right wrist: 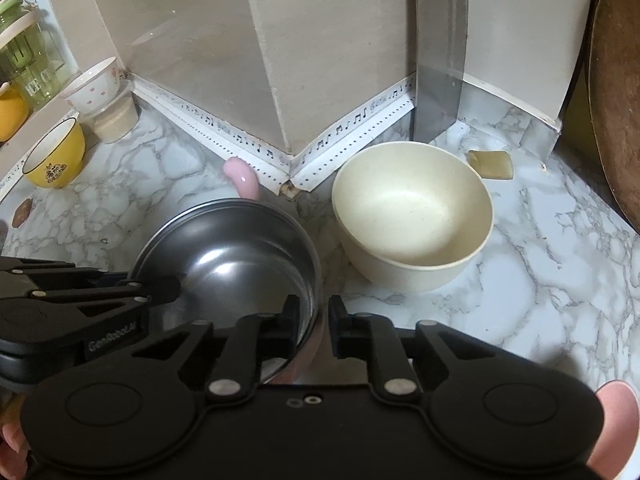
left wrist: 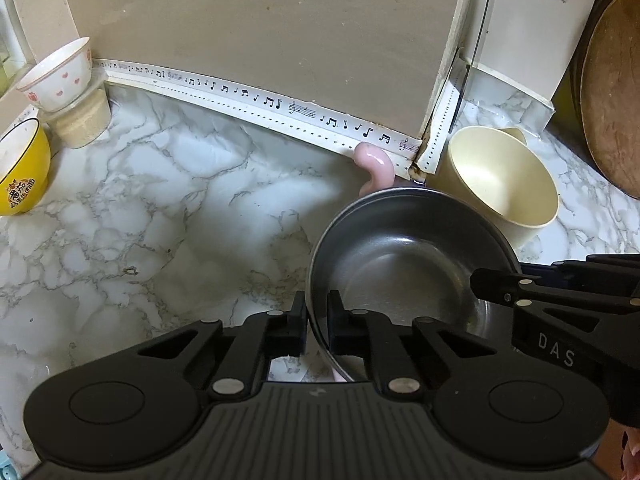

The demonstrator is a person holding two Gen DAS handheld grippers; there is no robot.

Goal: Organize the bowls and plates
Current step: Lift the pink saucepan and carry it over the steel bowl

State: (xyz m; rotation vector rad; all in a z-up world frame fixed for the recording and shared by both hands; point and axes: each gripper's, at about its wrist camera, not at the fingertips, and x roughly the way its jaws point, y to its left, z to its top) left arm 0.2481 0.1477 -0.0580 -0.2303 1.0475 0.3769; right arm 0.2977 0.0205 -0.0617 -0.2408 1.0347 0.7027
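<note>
A steel-lined bowl (left wrist: 404,268) with a pink outside and a pink ear handle (left wrist: 374,164) is held over the marble counter by both grippers. My left gripper (left wrist: 317,320) is shut on its left rim. My right gripper (right wrist: 315,320) is shut on its right rim; the bowl (right wrist: 236,264) and its handle (right wrist: 242,178) also show in the right wrist view. A cream bowl (right wrist: 412,216) stands just right of it, also in the left wrist view (left wrist: 500,184). A yellow bowl (left wrist: 22,168) and a white heart-print bowl (left wrist: 58,74) stand at the far left.
The tiled wall corner with music-note tape (right wrist: 288,160) juts out behind the bowls. A cleaver (right wrist: 440,56) hangs at the wall. A round wooden board (left wrist: 612,88) leans at the right. A green glass jar (right wrist: 24,48) and a sponge piece (right wrist: 490,164) are nearby.
</note>
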